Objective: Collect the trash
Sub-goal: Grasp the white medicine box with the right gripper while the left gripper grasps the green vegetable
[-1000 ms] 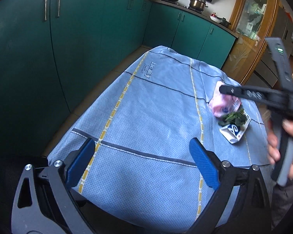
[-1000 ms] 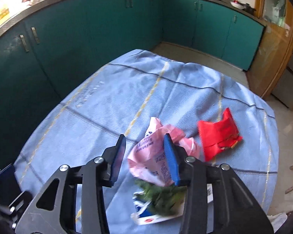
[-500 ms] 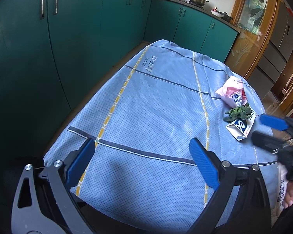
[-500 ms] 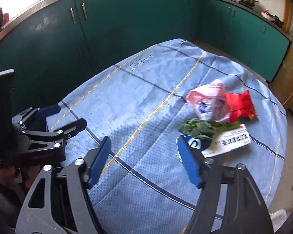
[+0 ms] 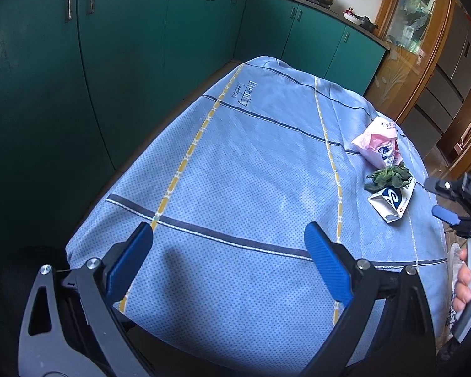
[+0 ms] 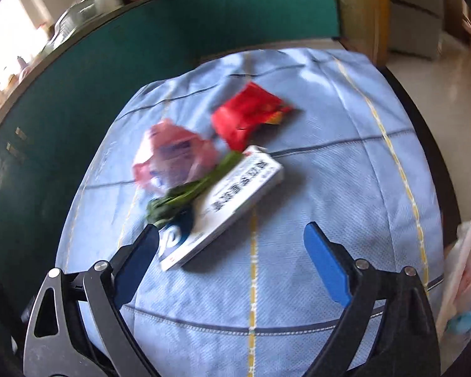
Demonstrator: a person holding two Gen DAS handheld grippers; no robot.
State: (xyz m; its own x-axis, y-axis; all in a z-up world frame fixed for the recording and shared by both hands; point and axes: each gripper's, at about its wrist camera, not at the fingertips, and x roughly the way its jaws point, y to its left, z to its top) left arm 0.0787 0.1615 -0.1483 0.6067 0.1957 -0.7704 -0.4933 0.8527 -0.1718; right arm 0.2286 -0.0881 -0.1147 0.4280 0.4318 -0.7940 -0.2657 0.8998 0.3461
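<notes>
Trash sits clustered: crumpled pink plastic bag (image 6: 172,157), green leafy stalk (image 6: 185,194), white printed carton (image 6: 235,198), red wrapper (image 6: 245,116); right gripper (image 6: 232,251) opening, fingers empty; left gripper (image 5: 229,264) wide over bare blue bench cloth (image 5: 235,163)

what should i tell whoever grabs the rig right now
Left tool: open, empty, over the near end of the blue tablecloth.
Right tool: jaws opening, nothing between them, just short of the trash.
Trash, all on the cloth: pink plastic bag, red wrapper, leafy greens lying on the white carton.
Done: nothing visibly collected.
Left: pick up all four.
</notes>
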